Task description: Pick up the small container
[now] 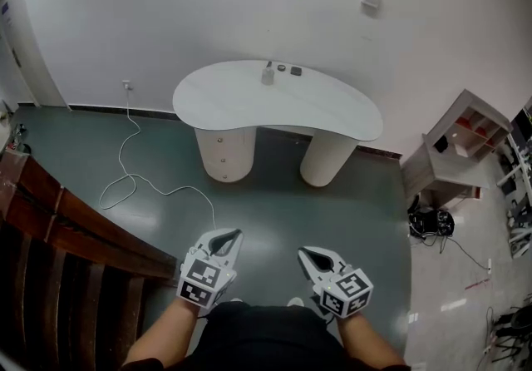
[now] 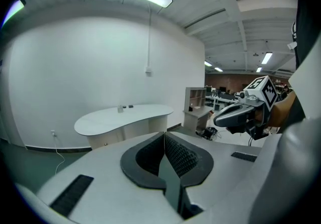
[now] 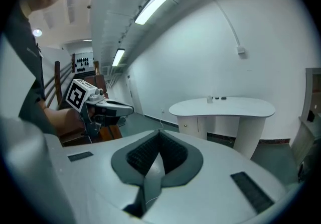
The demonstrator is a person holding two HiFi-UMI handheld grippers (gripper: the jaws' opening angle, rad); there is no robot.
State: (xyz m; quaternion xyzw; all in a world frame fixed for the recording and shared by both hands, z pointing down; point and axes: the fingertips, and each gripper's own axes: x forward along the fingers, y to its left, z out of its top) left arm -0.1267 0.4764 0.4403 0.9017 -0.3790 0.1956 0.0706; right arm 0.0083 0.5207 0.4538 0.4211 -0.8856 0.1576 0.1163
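Observation:
The small container [image 1: 268, 74] is a pale little pot standing near the back edge of a white kidney-shaped table [image 1: 249, 103], far ahead of me. It shows small in the left gripper view [image 2: 120, 109] and in the right gripper view [image 3: 209, 100]. Two small dark items [image 1: 288, 70] lie just right of it. My left gripper [image 1: 233, 236] and right gripper [image 1: 305, 254] hang low in front of my body, well short of the table. Both are shut and empty, jaws meeting in the left gripper view [image 2: 164, 135] and the right gripper view [image 3: 159, 133].
A white cable [image 1: 133, 182] runs over the grey-green floor from a wall socket [image 1: 127, 84]. Dark wooden furniture [image 1: 50, 228] stands at my left. A pale shelf unit [image 1: 465, 140] and dark gear with cables [image 1: 432, 222] sit at the right. The table rests on two round pedestals [image 1: 226, 153].

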